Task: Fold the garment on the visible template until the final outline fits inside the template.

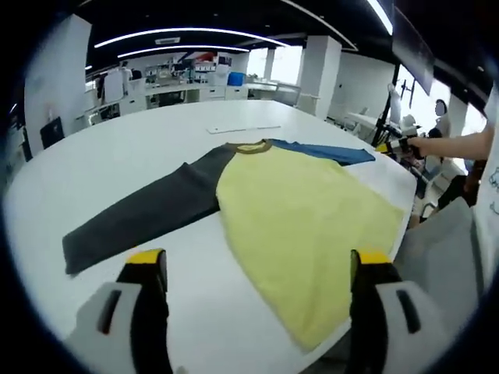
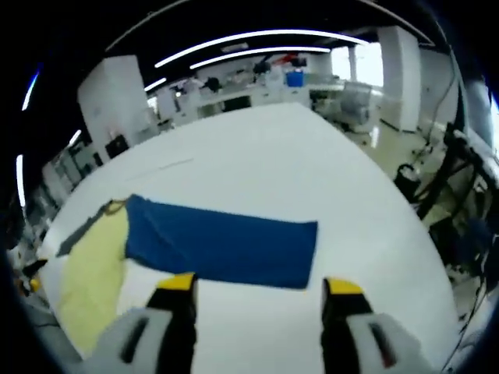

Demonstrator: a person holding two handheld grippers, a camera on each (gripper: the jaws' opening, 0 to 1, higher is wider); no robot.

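Both claws, left claw (image 1: 257,269) and right claw (image 2: 259,292), gape empty; the soft, limp garment (image 1: 300,210) ahead wants gripping at the sleeve (image 2: 226,245) edge.

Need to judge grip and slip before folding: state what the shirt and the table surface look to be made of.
Shirt: soft knit fabric, probably cotton jersey; matte, lies limp and flat with faint ripples, as does its blue sleeve.
Table: smooth hard white top, likely laminate or painted board; slight sheen from the ceiling lights, no visible grain.
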